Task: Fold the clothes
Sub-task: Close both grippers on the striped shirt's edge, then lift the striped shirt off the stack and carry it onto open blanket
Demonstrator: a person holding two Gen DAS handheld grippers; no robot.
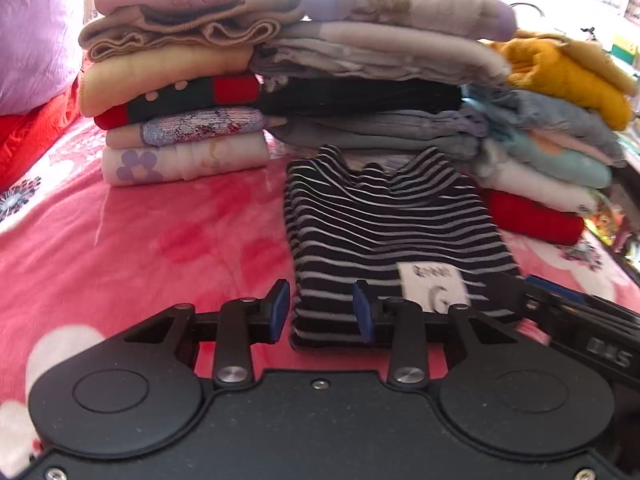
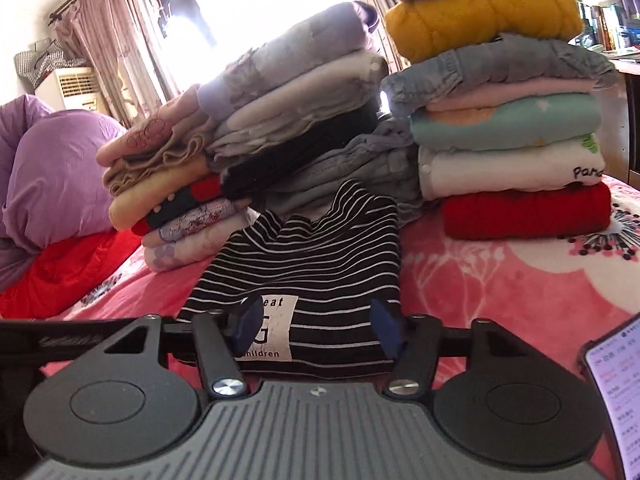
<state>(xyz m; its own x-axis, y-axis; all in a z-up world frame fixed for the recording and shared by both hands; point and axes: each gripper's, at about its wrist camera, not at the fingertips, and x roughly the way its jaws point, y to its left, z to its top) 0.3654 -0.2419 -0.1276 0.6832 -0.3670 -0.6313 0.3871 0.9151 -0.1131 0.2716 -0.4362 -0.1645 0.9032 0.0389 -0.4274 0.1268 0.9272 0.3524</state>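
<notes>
While pads straddle striped top (image 1: 384, 232) — left hand-held gripper (image 1: 322, 310), right hand-held gripper (image 2: 316, 328) part-open | grip unclear | hem hidden

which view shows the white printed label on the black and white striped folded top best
The right wrist view: the white printed label on the black and white striped folded top is sharp there, with letters readable, though a blue pad covers its left edge. In the left wrist view the label is blurred and unreadable.

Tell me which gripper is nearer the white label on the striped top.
Right. The right gripper straddles the white label on the striped top, one finger overlapping it. The left gripper sits at the top's near left corner, beside the label.
</notes>
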